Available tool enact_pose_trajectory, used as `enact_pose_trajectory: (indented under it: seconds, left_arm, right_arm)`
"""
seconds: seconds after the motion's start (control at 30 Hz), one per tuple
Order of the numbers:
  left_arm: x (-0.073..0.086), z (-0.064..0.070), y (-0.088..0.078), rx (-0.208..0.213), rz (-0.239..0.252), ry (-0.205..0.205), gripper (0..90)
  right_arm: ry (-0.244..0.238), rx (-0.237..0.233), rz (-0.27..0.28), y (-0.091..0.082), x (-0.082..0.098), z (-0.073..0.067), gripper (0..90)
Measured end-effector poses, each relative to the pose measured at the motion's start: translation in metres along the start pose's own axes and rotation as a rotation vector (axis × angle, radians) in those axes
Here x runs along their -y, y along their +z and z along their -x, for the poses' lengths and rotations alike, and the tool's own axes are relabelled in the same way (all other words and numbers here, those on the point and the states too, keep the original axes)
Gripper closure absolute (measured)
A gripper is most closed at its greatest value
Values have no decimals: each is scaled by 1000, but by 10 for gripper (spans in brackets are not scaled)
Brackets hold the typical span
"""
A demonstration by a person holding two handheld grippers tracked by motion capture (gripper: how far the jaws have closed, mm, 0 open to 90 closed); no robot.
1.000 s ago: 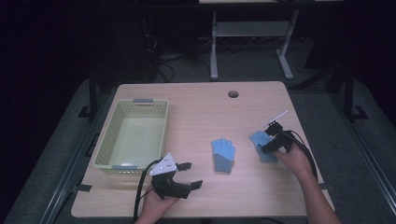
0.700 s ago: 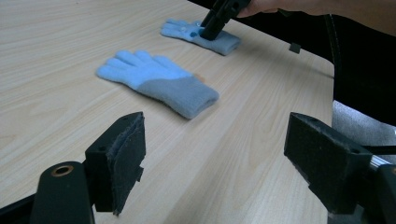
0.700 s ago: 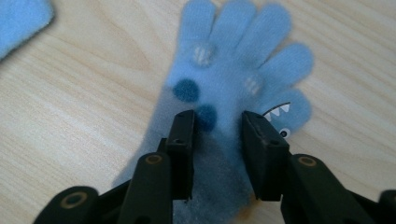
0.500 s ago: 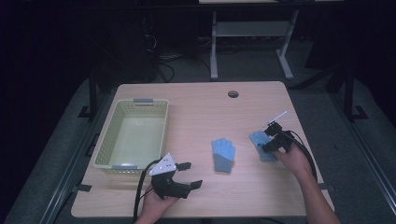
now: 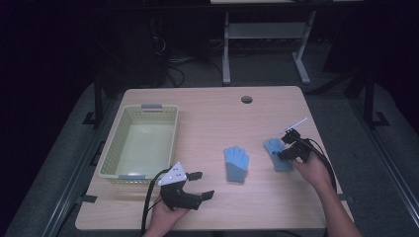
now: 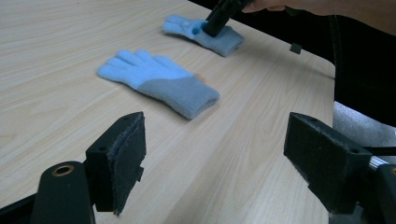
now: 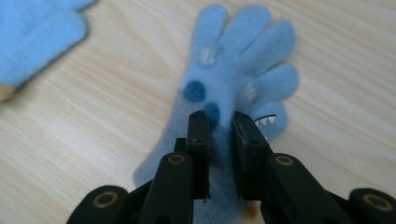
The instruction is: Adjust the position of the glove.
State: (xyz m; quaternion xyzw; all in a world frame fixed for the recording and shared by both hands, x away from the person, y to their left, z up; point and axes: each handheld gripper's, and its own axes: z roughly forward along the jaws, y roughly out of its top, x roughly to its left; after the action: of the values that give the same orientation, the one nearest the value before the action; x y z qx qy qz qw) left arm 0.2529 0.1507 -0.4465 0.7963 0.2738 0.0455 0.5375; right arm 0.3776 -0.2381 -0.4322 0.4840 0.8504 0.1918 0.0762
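Two light blue knit gloves lie on the wooden table. The plain glove (image 5: 236,163) (image 6: 159,81) rests flat mid-table. The right-hand glove (image 5: 272,146) (image 7: 238,60), dotted with dark blue spots, lies under my right gripper (image 5: 282,154) (image 7: 219,119). That gripper's jaws have just been closing and now pinch a fold of the spotted glove's palm fabric between the pads. My left gripper (image 5: 204,184) (image 6: 219,154) hovers near the front edge, jaws wide apart and empty, facing the plain glove. In the left gripper view the right gripper (image 6: 212,28) presses on the far glove (image 6: 224,39).
A pale yellow-green mesh basket (image 5: 159,109) stands at the table's left, just behind the left hand. A round cable hole (image 5: 246,99) sits near the back edge. A corner of the plain glove (image 7: 37,32) lies at the upper left of the right gripper view.
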Motion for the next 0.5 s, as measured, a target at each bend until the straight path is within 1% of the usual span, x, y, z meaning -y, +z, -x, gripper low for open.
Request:
enact_pose_trajectory:
  seconds: [0.03, 0.07, 0.1, 0.33, 0.43, 0.47, 0.5]
  left_arm:
    - [0, 0, 0, 0, -2, 3, 205]
    - [0, 0, 0, 0, -2, 3, 205]
    - [0, 0, 0, 0, -1, 3, 205]
    - [0, 0, 0, -1, 1, -3, 205]
    - [0, 0, 0, -1, 2, -2, 205]
    - [0, 0, 0, -1, 3, -4, 205]
    - [0, 0, -1, -2, 2, -4, 205]
  right_arm:
    - [-1, -7, 12, -3, 0, -1, 783]
    - [-1, -7, 12, -3, 0, -1, 783]
    - [-7, -4, 27, -7, 0, -3, 782]
    - [-33, -16, 62, -18, -3, -11, 782]
    - [-49, -26, 84, -25, -7, -19, 782]
    - [-49, -26, 84, -25, -7, -19, 782]
    - [-54, -35, 96, -27, -9, -23, 782]
